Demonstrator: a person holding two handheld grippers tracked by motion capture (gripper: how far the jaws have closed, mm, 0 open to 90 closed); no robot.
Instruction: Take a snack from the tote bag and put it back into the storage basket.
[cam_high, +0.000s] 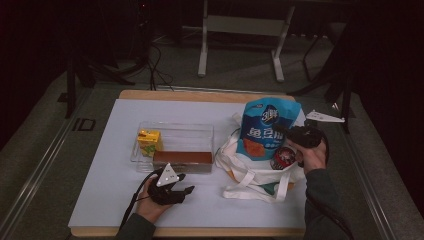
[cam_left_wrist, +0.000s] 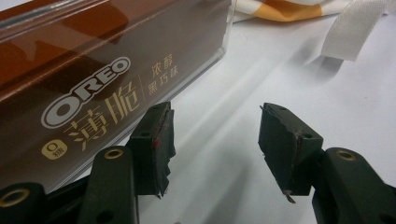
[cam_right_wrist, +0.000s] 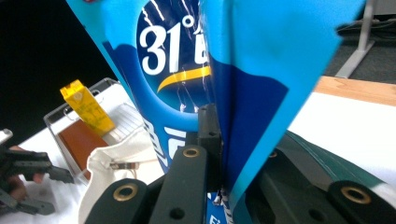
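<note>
Left tool (cam_high: 184, 189) low, jaws apart; right tool (cam_high: 281, 131) raised, jaws clamped tight.

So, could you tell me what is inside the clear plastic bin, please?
The clear plastic bin holds a yellow juice carton standing at its left end and a brown Oreo box lying along its near wall. The bin floor under the box is covered.

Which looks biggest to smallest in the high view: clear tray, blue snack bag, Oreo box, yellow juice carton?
1. clear tray
2. blue snack bag
3. Oreo box
4. yellow juice carton

The bag is held upright, nearer the camera, so its lead over the box is less sure.
</note>
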